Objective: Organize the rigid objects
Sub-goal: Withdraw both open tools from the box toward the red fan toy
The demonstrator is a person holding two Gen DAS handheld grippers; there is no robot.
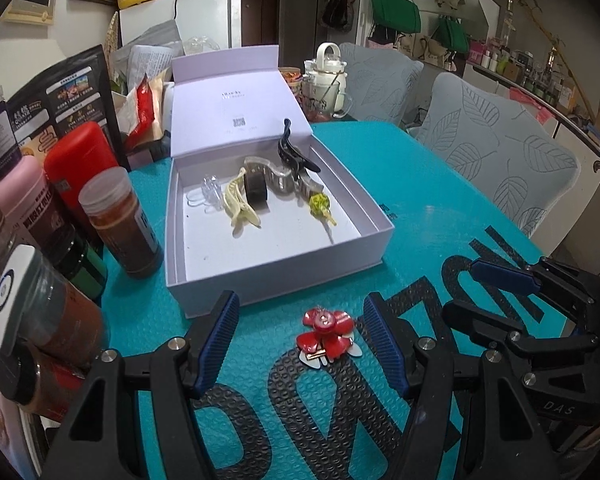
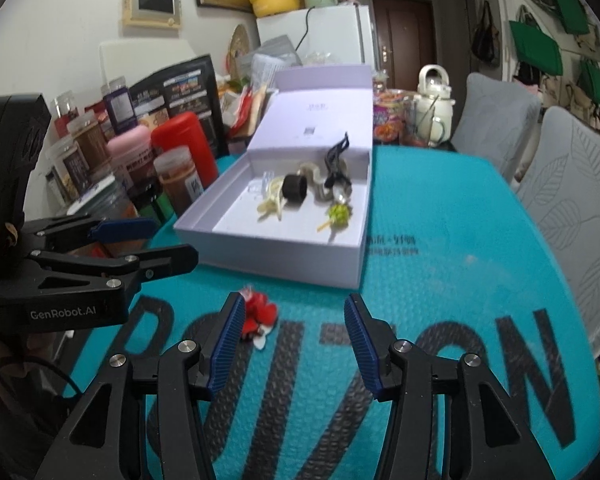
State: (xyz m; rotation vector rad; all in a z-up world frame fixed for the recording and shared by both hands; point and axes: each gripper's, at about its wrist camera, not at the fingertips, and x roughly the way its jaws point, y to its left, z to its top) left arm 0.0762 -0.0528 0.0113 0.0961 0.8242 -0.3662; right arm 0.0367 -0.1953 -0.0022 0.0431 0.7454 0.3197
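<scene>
A red flower hair clip (image 1: 326,334) lies on the teal mat between the open fingers of my left gripper (image 1: 300,332). In the right wrist view the clip (image 2: 260,316) sits just beside the left fingertip of my open, empty right gripper (image 2: 294,330). An open white box (image 1: 376,240) behind the clip holds several hair clips: a cream claw clip (image 1: 240,204), a black ring (image 1: 256,190), a black clip (image 1: 294,154), a green clip (image 1: 320,204) and a clear one (image 1: 211,192). The box also shows in the right wrist view (image 2: 284,264). My right gripper (image 1: 512,300) appears at the right of the left view, my left gripper (image 2: 140,244) at the left of the right view.
Jars and bottles (image 1: 120,224) crowd the table's left side beside the box. A white kettle (image 1: 326,76) stands behind the box lid. Two grey leaf-patterned chairs (image 1: 496,148) line the table's right edge. The teal mat (image 1: 420,208) has black lettering.
</scene>
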